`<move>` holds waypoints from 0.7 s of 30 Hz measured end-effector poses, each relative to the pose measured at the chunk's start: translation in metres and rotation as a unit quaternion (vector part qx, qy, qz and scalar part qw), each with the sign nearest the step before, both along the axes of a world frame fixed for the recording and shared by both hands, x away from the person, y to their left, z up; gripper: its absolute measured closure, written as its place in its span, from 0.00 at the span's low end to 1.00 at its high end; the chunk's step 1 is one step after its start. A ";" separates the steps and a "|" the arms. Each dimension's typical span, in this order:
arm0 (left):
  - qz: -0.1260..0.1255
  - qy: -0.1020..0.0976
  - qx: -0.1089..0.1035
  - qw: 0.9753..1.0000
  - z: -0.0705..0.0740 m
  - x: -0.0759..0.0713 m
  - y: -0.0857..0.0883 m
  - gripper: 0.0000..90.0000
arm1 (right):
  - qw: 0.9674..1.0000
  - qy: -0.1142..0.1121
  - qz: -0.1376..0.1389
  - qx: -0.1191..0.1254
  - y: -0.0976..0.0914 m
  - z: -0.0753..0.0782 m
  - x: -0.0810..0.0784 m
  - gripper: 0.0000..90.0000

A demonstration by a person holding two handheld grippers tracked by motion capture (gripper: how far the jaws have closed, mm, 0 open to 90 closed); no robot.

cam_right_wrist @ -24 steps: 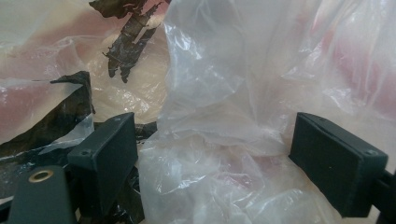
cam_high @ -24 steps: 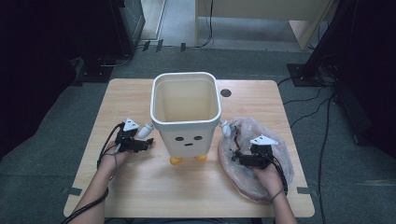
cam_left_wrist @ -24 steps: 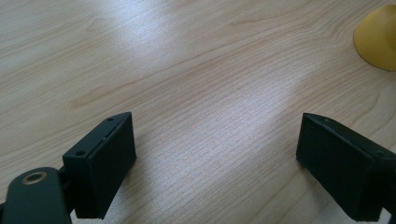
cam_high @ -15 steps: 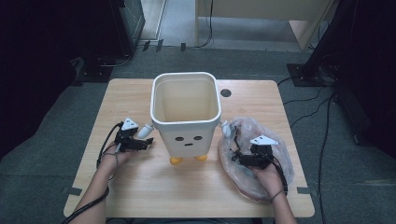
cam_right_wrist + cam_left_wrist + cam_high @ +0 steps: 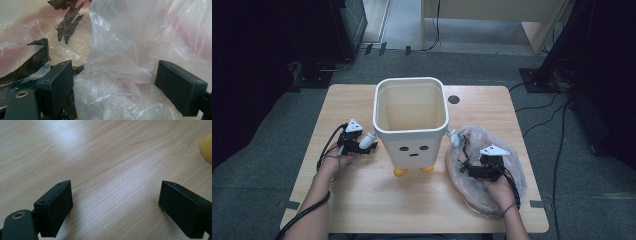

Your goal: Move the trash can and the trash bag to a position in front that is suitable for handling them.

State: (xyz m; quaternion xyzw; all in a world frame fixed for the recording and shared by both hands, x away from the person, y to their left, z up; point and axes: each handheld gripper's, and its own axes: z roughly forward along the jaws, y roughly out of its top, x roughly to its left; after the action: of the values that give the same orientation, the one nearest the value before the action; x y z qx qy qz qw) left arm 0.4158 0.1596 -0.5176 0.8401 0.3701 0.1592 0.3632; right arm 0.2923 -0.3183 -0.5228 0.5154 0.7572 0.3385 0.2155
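Right gripper point(image 5: 468, 167), jaws apart, lies on the crumpled plastic bag point(image 5: 507, 172) right of the white bin point(image 5: 411, 125); gather a thick fold before closing. Left gripper point(image 5: 371, 144), jaws apart, empty.

no readable text, labels, brand names or numbers anywhere; the only mark is a simple printed face, two dark oval eyes and a short mouth, on the front of the white bin point(image 5: 411, 122) standing on the wooden table point(image 5: 362, 200)
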 end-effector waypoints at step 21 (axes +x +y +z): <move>-0.003 0.035 -0.001 0.999 0.009 0.019 -0.007 0.13 | 1.000 0.000 -0.003 0.000 0.001 0.000 -0.001 0.16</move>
State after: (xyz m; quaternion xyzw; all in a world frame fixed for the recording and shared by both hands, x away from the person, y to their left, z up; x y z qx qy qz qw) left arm 0.4343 0.1526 -0.5087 0.8459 0.3801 0.1280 0.3517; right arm 0.2911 -0.3177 -0.5228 0.5176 0.7556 0.3383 0.2162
